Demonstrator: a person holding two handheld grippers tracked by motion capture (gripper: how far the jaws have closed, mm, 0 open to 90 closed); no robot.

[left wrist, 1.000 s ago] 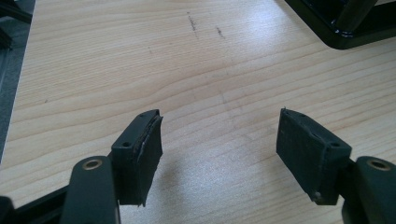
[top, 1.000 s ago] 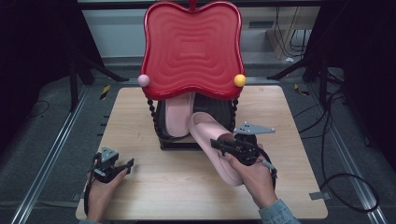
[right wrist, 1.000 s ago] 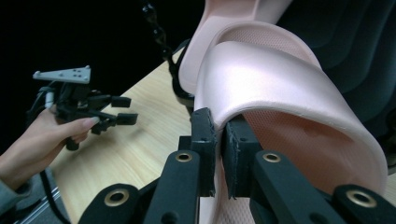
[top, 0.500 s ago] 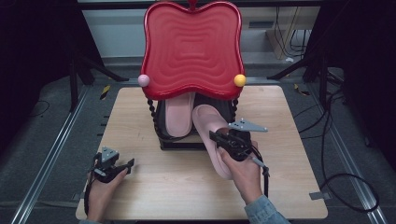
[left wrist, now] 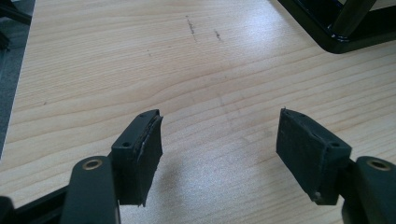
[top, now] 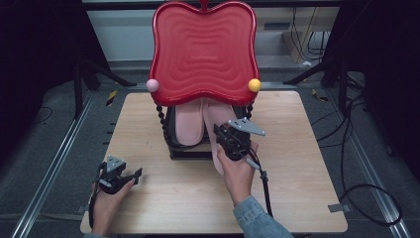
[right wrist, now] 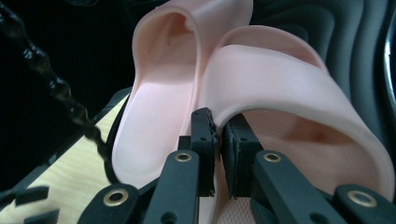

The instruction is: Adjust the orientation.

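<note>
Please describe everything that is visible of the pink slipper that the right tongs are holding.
The pink slipper is a one-piece slide of soft, matte foam-like material, with a wide strap and a finely textured footbed. The right tongs are shut on the strap's edge. In the high view it lies lengthwise, toe under the red rack top, heel out over the wooden table. It lies close against the second pink slipper on the black rack base.

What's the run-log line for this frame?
right gripper: shut on pink slipper strap, at black rack | second slipper: in rack | left gripper: open, idle above table
</note>
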